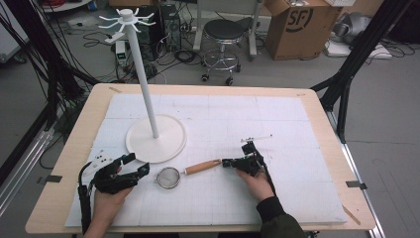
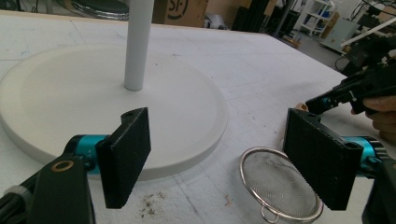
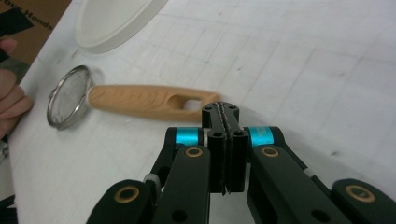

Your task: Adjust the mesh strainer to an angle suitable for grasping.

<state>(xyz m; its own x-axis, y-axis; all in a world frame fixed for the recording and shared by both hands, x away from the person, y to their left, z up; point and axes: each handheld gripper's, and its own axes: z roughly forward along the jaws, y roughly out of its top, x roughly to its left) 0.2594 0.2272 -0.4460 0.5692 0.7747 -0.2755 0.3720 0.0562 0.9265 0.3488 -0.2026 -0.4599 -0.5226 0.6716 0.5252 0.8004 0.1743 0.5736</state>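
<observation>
Left gripper (image 2: 219, 154) jaws wide apart, mesh strainer (image 2: 279, 189) beside right jaw, white stand base (image 2: 56, 93) behind

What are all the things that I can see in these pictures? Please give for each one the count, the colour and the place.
strainer: 1, metal mesh bowl with a light wooden handle, lying on the mat between the two grippers
stand: 1, white, round base with a tall pole and hooks on top, on the mat's left half
mat: 1, white, covering most of the table
table: 1, light wood, under the mat
stool: 1, black seat with chrome legs, on the floor behind the table
cardboard box: 1, brown, on the floor at the back right
left gripper: 1, black, jaws open, left of the strainer bowl
right gripper: 1, black, jaws shut, at the end of the handle
</observation>
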